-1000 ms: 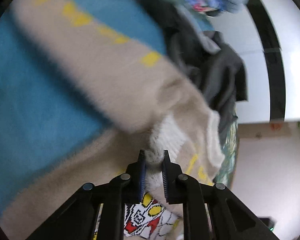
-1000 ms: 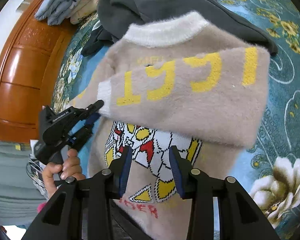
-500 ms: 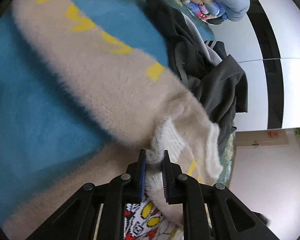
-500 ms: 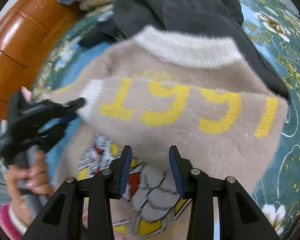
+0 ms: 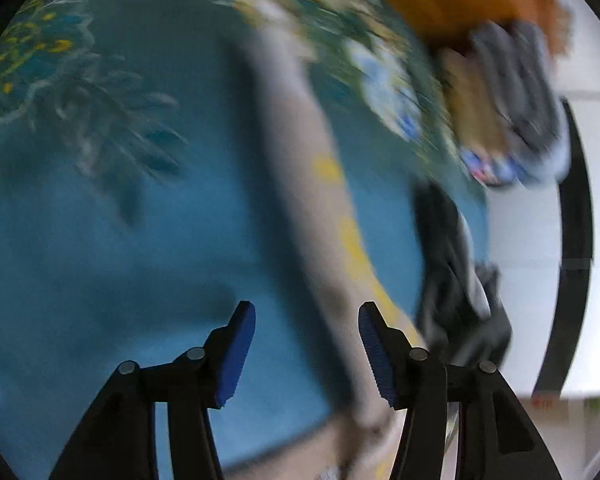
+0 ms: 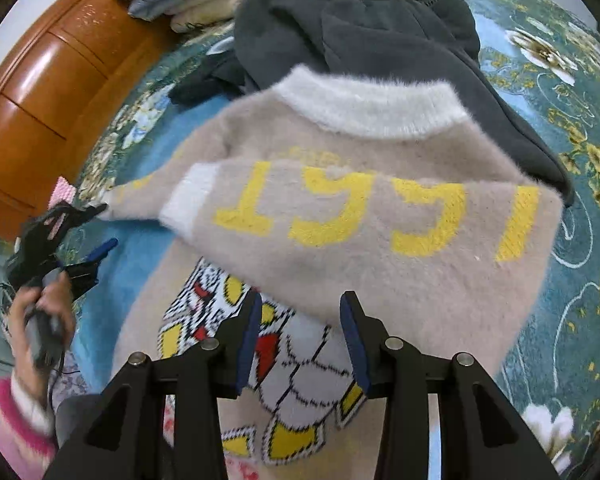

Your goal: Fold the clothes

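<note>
The beige sweater lies front-up on the blue floral bedspread, 1 sleeve folded across its chest. The other sleeve is best laid flat over it. The right gripper hovers above, jaws wide and empty. Only the right view shows the dark garment behind; the blurred left view shows the left gripper, jaws wide, empty.

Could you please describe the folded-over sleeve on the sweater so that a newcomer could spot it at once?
On the blue floral bedspread lies a fluffy beige sweater with a white collar. Its sleeve crosses the chest just below that collar. Only this sleeve carries big yellow block characters and ends in a white cuff, unlike the dark grey garment behind.
</note>
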The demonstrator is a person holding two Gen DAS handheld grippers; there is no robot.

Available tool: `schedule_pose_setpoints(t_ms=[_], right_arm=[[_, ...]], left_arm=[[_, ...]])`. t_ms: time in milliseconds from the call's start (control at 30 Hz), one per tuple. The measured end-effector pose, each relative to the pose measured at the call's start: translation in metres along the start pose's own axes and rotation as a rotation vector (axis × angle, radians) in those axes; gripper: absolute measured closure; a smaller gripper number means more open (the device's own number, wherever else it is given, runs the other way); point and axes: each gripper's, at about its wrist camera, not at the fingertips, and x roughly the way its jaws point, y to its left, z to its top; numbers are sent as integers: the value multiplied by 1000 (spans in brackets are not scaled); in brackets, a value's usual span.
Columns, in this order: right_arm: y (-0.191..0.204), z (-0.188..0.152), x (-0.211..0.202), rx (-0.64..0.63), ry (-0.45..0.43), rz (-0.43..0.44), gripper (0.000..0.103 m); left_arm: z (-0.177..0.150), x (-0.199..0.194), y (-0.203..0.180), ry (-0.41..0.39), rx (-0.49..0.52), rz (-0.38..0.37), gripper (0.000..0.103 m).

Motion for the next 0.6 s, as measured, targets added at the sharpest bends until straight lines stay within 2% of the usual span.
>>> schedule_pose_setpoints(t_ms=[100, 133, 167, 267, 400, 567, 600], right_arm=[[3, -9, -2, 1, 14, 9, 60], [4, -11, -1, 4, 22, 15, 60], [5, -13, 0, 6, 29, 19, 60], [10, -15, 3, 8, 47, 13, 60], [7, -21, -3, 15, 44, 12, 60], [-4, -25, -12, 64, 25, 18, 60], [-8, -27, -14, 79, 18, 22, 60]], left_arm=[[24, 1, 14, -17, -52, -9, 48], [32, 1, 19, -22, -69, -13, 52], [32, 4, 13, -28, -65, -7, 65], [34, 3, 3, -48, -9, 23, 90], [26, -13, -15, -97, 96, 25, 94], [-18, -53, -89, -178, 385, -116, 94], [-38, -63, -113, -191, 495, -154, 94]])
